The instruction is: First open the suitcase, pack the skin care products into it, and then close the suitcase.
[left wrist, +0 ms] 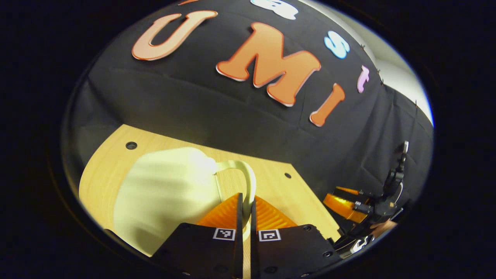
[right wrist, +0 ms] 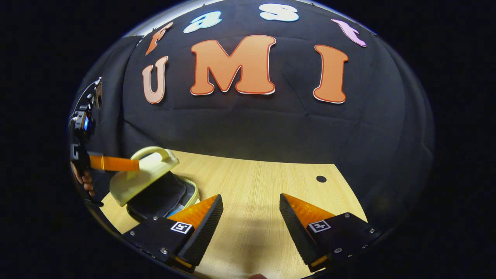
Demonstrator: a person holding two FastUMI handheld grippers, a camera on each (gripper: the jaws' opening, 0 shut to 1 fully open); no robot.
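Nearest in the left gripper view, my left tongs [left wrist: 246,209] are clamped on the pale handle [left wrist: 248,182] of the cream suitcase [left wrist: 162,197], both orange fingers pressing it. In the right gripper view the suitcase [right wrist: 145,180] sits at the far left of the wooden bench [right wrist: 263,193], lid raised at a tilt over a dark interior. My right tongs [right wrist: 251,217] stand wide apart above bare bench, gripping nothing.

Black cloth wall [right wrist: 248,128] behind pale wood table [right wrist: 255,193] w/ holes.
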